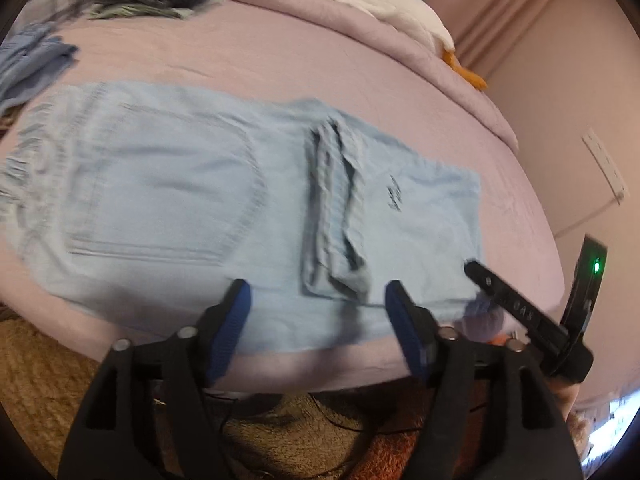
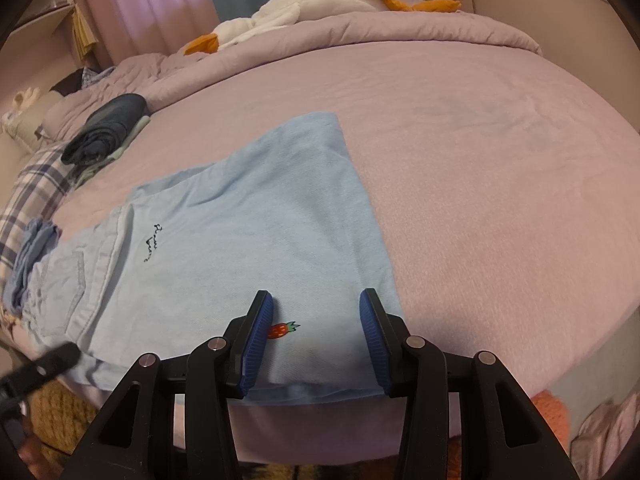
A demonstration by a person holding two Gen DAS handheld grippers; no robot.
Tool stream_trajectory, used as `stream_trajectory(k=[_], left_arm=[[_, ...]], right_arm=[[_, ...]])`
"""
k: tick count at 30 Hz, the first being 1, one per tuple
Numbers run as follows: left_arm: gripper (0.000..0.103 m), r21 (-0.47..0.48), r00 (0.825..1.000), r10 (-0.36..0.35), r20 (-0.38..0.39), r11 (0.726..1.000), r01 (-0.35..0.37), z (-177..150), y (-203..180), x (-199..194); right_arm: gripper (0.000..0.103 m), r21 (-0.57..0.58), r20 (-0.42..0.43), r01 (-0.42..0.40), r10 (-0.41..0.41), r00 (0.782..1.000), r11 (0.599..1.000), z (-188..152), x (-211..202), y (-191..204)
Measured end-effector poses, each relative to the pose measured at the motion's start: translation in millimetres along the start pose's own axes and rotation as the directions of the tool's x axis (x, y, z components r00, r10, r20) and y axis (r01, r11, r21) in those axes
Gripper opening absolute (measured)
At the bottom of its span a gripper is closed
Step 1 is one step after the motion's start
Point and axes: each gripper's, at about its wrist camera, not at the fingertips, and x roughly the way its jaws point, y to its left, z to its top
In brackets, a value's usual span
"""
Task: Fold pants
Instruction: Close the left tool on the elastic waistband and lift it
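Note:
Light blue pants lie flat across the lilac bed sheet, with the waistband and a pocket at the left and a bunched ridge of cloth near the middle. My left gripper stands open just above the pants' near edge, with nothing pinched between its blue pads. In the right wrist view the leg end of the pants shows dark script stitching and a small strawberry patch. My right gripper is open over that near hem, its pads apart on either side of flat cloth.
A white plush goose rests on the bunched quilt at the bed's far side. Dark folded clothes, a plaid pillow and a crumpled blue garment lie at the left. A woven rug covers the floor beside the bed.

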Motion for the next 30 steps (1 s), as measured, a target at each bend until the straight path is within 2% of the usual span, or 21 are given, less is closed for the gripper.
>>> stream_trajectory(k=[4, 5, 7, 10, 13, 16, 17, 18, 19, 22, 25, 27, 30], left_arm=[[0.075, -0.063, 0.996, 0.056, 0.068, 0.997, -0.052, 8.7, 19.8, -22.1], [0.079, -0.086, 0.993, 0.076, 0.087, 0.994, -0.069, 10.6, 26.1, -27.8], [0.084, -0.146, 0.983, 0.122, 0.137, 0.984, -0.102, 14.6, 42.2, -42.0], [0.085, -0.261, 0.957, 0.201, 0.207, 0.955, -0.144, 16.7, 71.9, -64.3], [0.085, -0.338, 0.945, 0.244, 0.219, 0.927, -0.161, 17.6, 94.7, -75.1], [0.085, -0.402, 0.933, 0.289, 0.214, 0.897, -0.186, 16.1, 114.6, -81.2], [0.085, -0.415, 0.931, 0.299, 0.212, 0.890, -0.191, 16.8, 118.6, -82.4], [0.085, -0.428, 0.929, 0.307, 0.208, 0.882, -0.195, 17.0, 123.9, -83.6], [0.085, -0.442, 0.928, 0.311, 0.206, 0.876, -0.195, 17.3, 128.5, -84.6], [0.085, -0.462, 0.932, 0.308, 0.192, 0.866, -0.191, 15.9, 137.1, -83.5], [0.085, -0.462, 0.938, 0.308, 0.162, 0.863, -0.203, 18.1, 142.0, -73.1], [0.085, -0.460, 0.940, 0.307, 0.146, 0.862, -0.210, 18.1, 143.4, -66.9], [0.084, -0.460, 0.951, 0.286, 0.115, 0.864, -0.204, 17.4, 147.1, -57.5]], right_arm=[[0.052, -0.006, -0.001, -0.001, 0.001, 1.000, 1.000, 0.3, -0.4, 0.7], [0.054, -0.006, 0.000, -0.007, 0.007, 1.000, 1.000, -0.2, -0.6, 0.8], [0.062, -0.008, 0.000, -0.019, 0.019, 1.000, 1.000, -0.4, -1.4, 2.5], [0.069, -0.027, -0.001, -0.018, 0.018, 1.000, 0.999, 0.9, -5.0, 7.4], [0.070, 0.007, -0.017, -0.041, 0.041, 0.999, 0.999, 6.2, -8.9, 6.1], [0.071, 0.082, -0.023, -0.109, 0.111, 0.994, 0.991, 20.7, -18.4, 1.7], [0.075, 0.096, -0.007, -0.127, 0.128, 0.992, 0.987, 27.3, -24.2, 1.9], [0.087, 0.105, 0.013, -0.141, 0.140, 0.990, 0.984, 35.2, -32.0, 3.8], [0.095, 0.105, 0.035, -0.149, 0.147, 0.989, 0.983, 42.6, -39.2, 6.3], [0.095, 0.083, 0.091, -0.175, 0.167, 0.982, 0.981, 68.7, -57.2, 18.0], [0.095, 0.063, 0.117, -0.161, 0.153, 0.981, 0.985, 87.6, -65.5, 29.5], [0.095, 0.064, 0.155, -0.156, 0.145, 0.977, 0.986, 92.4, -68.3, 36.0], [0.095, 0.093, 0.173, -0.147, 0.130, 0.976, 0.985, 81.1, -63.9, 35.3]])
